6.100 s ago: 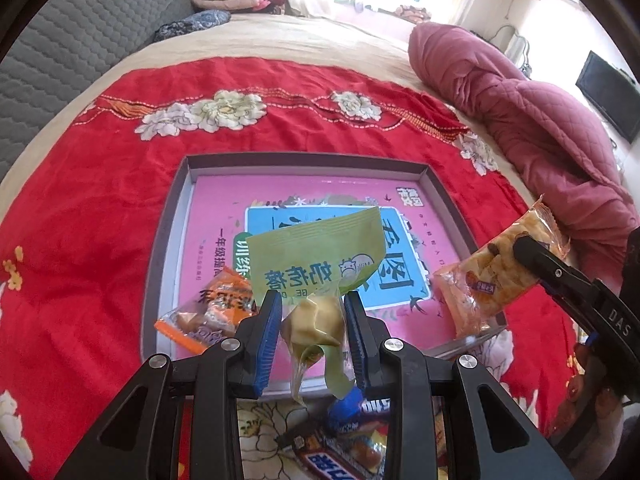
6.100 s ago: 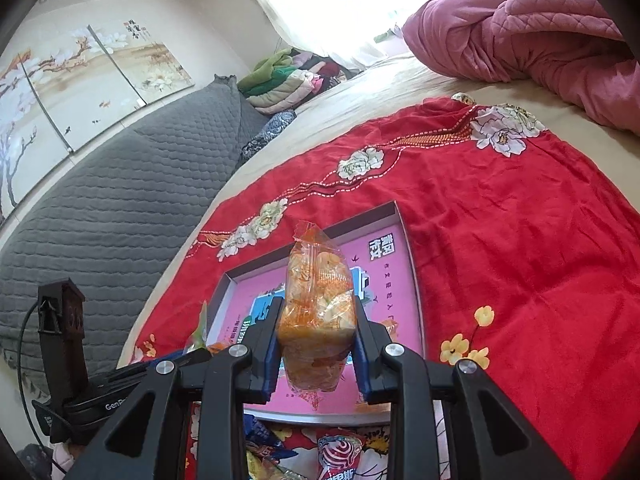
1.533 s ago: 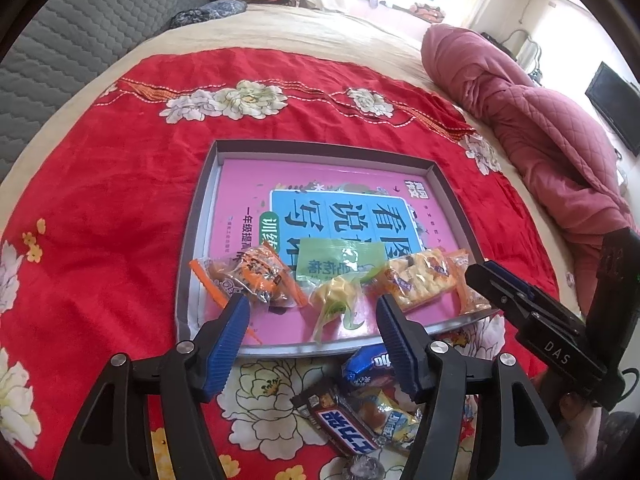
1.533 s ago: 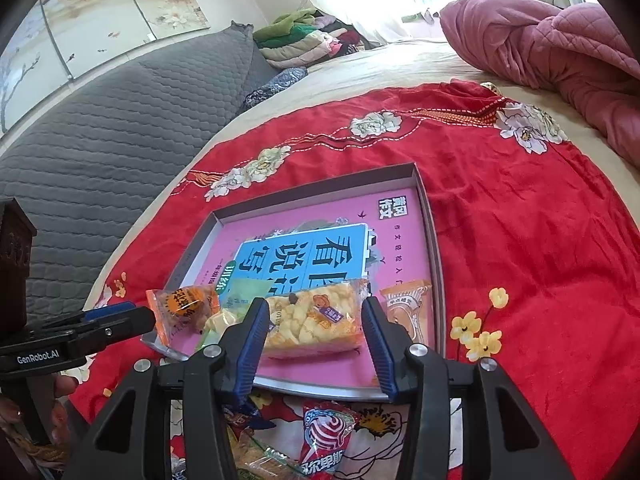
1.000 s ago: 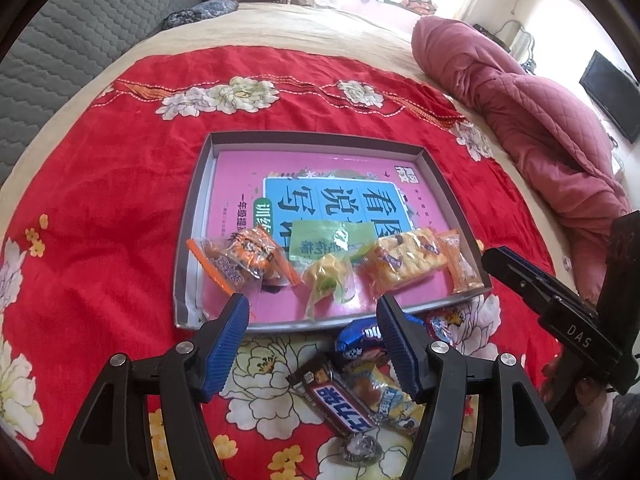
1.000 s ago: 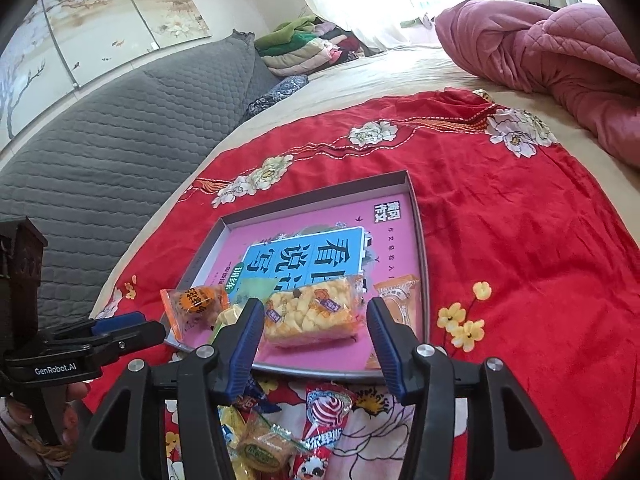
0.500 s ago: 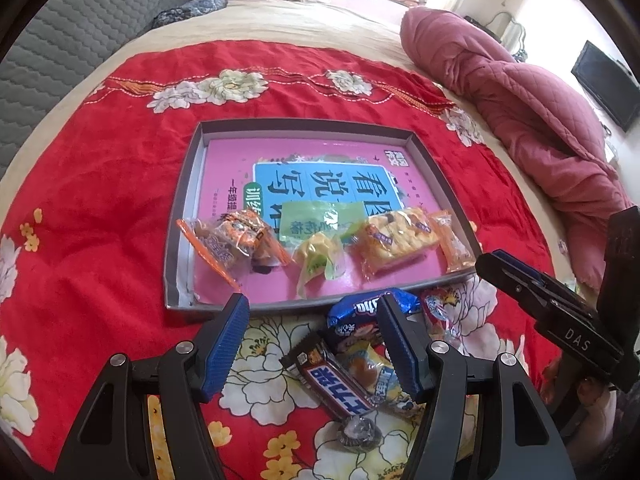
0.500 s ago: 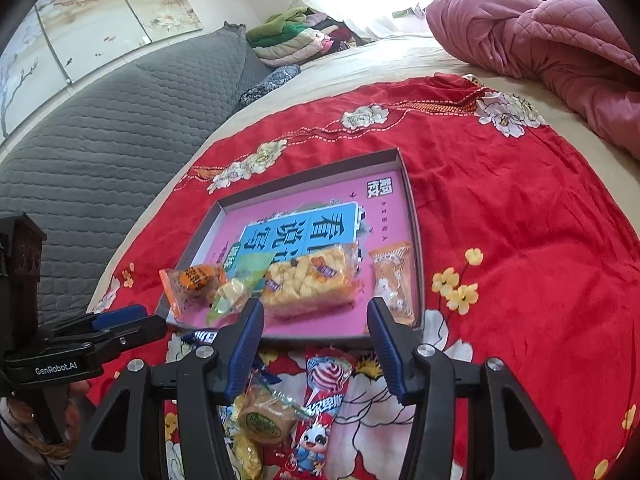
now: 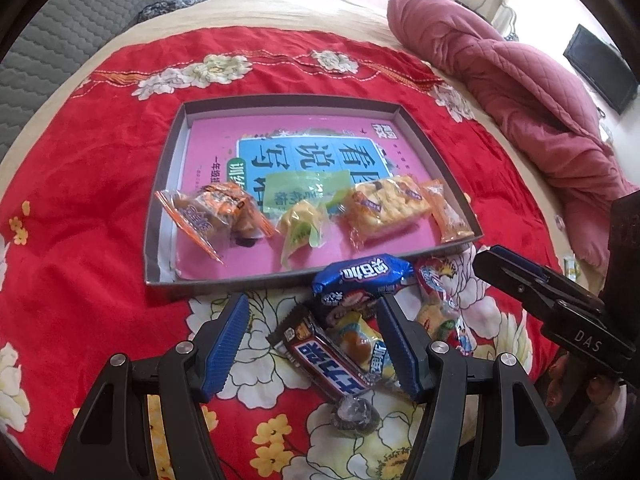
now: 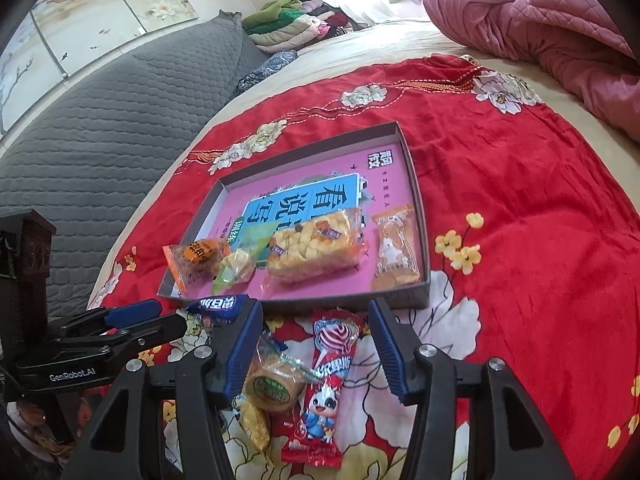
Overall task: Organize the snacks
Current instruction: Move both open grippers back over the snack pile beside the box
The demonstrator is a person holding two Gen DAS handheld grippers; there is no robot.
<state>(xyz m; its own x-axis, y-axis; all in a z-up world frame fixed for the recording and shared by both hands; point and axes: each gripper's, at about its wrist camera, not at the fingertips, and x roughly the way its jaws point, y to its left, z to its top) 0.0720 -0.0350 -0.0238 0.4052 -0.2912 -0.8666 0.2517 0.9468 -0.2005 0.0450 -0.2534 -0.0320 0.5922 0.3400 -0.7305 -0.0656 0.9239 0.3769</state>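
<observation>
A grey tray (image 9: 167, 184) lined with a pink book lies on the red cloth. In its near part lie an orange packet (image 9: 216, 216), a green-and-yellow packet (image 9: 304, 216), a yellow puffed-rice bar (image 9: 384, 204) and a small orange packet (image 9: 448, 216). My left gripper (image 9: 310, 320) hangs open over loose snacks in front of the tray: a Snickers bar (image 9: 326, 362), a yellow packet (image 9: 360, 344) and a blue packet (image 9: 362, 276). My right gripper (image 10: 316, 320) is open above a red lollipop packet (image 10: 330, 380) and a round biscuit packet (image 10: 272, 386). Neither gripper holds anything.
The red flowered cloth (image 9: 80, 184) covers a bed. A bunched pink quilt (image 9: 520, 92) lies to the right, a grey padded headboard (image 10: 100, 120) to the left, and folded clothes (image 10: 288, 24) at the far end. A small wrapped sweet (image 9: 354, 420) lies near the left gripper.
Both grippers have drawn back from the tray, so more of the loose snacks in front of it show. The two snacks held six seconds ago now lie in the tray.
</observation>
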